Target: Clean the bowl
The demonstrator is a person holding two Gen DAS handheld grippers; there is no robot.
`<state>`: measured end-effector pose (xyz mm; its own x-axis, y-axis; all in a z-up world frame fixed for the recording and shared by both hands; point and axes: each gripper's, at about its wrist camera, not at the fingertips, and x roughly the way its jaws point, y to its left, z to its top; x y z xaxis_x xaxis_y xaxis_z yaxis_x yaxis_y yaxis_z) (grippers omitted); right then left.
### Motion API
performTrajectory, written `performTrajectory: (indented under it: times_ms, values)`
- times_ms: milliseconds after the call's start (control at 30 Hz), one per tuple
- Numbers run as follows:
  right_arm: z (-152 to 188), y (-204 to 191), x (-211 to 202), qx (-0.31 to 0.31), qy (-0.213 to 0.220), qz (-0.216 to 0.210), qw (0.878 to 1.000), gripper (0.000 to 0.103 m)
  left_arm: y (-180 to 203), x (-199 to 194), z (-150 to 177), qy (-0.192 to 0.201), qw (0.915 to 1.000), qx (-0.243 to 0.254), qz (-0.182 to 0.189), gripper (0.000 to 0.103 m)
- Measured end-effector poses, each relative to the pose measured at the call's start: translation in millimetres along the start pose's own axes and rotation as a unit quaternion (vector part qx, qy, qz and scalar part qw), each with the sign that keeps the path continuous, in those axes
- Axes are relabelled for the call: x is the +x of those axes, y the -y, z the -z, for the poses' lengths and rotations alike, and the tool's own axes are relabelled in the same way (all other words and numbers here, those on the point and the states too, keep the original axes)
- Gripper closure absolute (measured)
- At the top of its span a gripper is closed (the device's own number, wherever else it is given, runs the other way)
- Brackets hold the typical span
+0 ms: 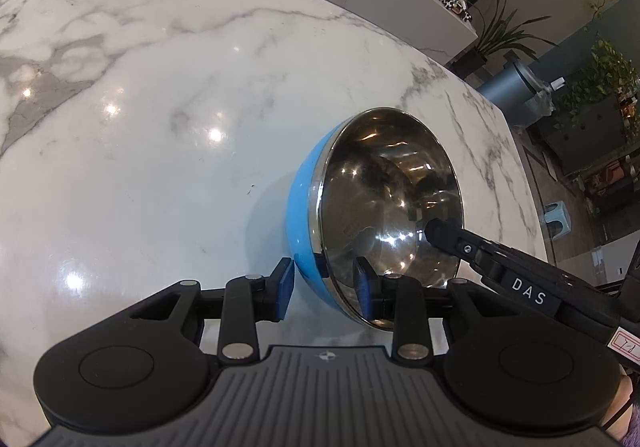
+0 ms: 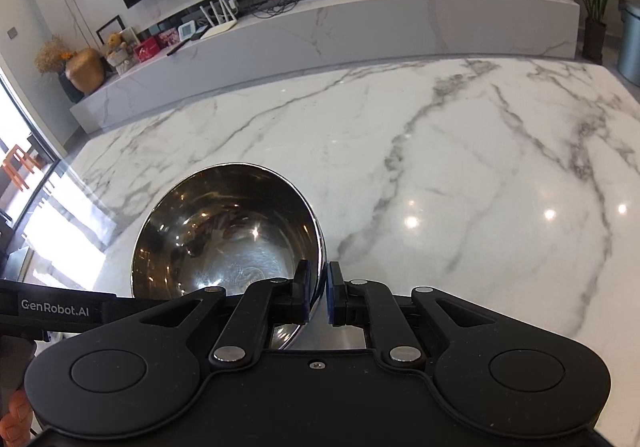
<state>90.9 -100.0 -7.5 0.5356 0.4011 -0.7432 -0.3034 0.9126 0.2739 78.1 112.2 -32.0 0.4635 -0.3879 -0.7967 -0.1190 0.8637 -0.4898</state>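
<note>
Bowl (image 1: 384, 207) tilted on its side on marble tabletop (image 1: 160, 87), blue outside, steel inside. Left claw (image 1: 324, 287) straddles the lower rim, one pad outside, one inside; whether the pads actually press the wall, can't tell. Right claw (image 2: 319, 291) clamped tight on the rim, wall pinched between both pads

Both wrist views close, angled down; share bowl (image 1: 384, 215), marble table (image 1: 160, 87).
</note>
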Motion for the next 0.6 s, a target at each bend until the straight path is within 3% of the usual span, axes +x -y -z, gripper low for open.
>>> performTrajectory:
  times_ms: [600]
  values:
    - [-0.5,-3.7,-0.8,0.009,0.014,-0.01,1.0,0.086,-5.9,3.9,-6.9,0.023,0.9992,-0.029,-0.012,0.069]
